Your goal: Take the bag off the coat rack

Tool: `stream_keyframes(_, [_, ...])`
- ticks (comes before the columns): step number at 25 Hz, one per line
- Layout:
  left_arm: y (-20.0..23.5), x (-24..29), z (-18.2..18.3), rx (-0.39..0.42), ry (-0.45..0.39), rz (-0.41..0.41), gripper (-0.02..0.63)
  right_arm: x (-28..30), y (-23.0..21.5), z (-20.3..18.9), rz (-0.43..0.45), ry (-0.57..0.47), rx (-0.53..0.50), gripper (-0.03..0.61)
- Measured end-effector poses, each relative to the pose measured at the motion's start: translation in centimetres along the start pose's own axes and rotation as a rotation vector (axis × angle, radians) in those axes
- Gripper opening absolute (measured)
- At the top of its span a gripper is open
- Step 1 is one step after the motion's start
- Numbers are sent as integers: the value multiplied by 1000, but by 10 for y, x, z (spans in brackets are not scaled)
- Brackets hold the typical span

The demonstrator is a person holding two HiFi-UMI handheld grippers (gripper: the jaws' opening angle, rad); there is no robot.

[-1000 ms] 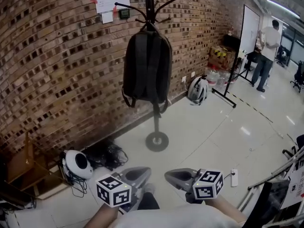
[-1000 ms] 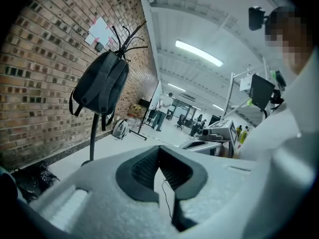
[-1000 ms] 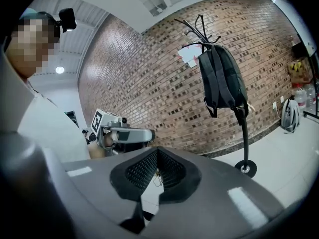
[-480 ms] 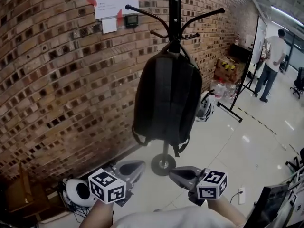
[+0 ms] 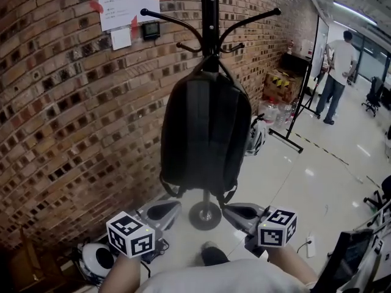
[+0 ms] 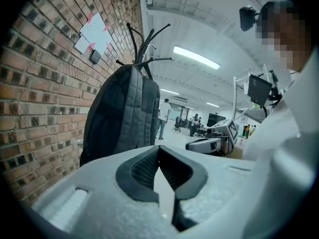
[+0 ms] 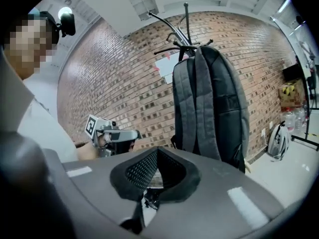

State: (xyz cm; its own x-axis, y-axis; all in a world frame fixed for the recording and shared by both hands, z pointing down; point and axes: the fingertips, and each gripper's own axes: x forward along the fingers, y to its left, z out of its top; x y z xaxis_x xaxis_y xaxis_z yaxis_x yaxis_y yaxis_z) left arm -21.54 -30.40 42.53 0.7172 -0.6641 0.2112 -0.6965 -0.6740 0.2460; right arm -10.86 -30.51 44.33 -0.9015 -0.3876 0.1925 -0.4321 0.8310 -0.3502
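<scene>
Bag (image 5: 204,133) hangs on the coat rack (image 5: 209,8) beside brick wall (image 5: 61,133).

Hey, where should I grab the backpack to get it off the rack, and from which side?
Grip the shoulder straps high up, near where they meet the top, coming from your own side. The backpack hangs with its straps facing you. The rack's arms slant upward, so it probably needs lifting to clear.

White shirt (image 5: 235,278) (grey grippers (image 5: 164,210) (image 5: 238,212))
</scene>
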Motion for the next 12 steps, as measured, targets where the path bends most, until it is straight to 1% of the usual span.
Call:
stream_keyframes(3, [10,8,10,22,0,4,0,2,-15,8,-15,-19,19,-2])
stream_keyframes(7, [17,21,22,62,20,-23,0,1,-38,25,-62,-50,6,-2])
stream_keyframes(9, [23,23,31,85,28,-24,0,0,-50,36,-92,-55,-29,-2])
stream_keyframes(11, [31,24,42,108,23,-20,0,-1,-64,48,-141,-53,-88,-2])
stream_keyframes(12, [36,25,48,116,18,-19,16,-1,-72,54,-164,-55,-112,-2])
